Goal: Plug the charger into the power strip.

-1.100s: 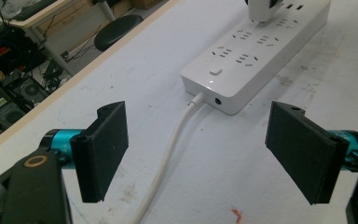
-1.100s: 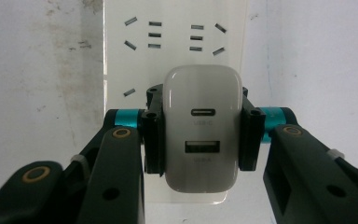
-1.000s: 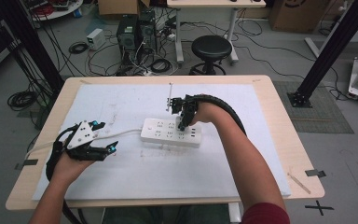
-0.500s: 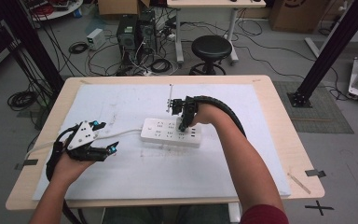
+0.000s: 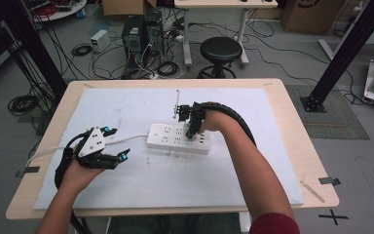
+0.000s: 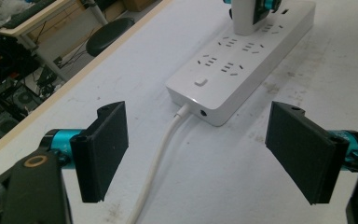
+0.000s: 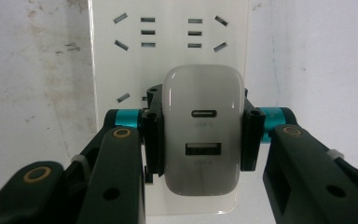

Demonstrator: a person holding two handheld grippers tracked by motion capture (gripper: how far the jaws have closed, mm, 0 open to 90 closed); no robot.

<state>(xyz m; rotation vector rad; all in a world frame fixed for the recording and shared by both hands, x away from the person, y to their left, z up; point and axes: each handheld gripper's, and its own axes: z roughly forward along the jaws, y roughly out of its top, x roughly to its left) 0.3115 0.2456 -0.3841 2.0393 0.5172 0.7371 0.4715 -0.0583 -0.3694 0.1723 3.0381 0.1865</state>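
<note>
Nothing moved since earlier frame. Right gripper [image 7: 201,140] fingers clamp charger [image 7: 202,135], apparently seated in power strip [image 7: 168,37]; left gripper [image 6: 205,154] fingers wide, empty.

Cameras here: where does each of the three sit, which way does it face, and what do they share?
High view: above the person's side, facing forward and down on the white-covered wooden table; both forearms, left hand-held gripper and right hand-held gripper show.
Left gripper view: rides the left hand-held gripper, looking along its open black jaws at the white plastic power strip and its white cable.
Right gripper view: rides the right hand-held gripper, looking down on the white USB charger it clamps.
Shared: all three show the power strip.
</note>
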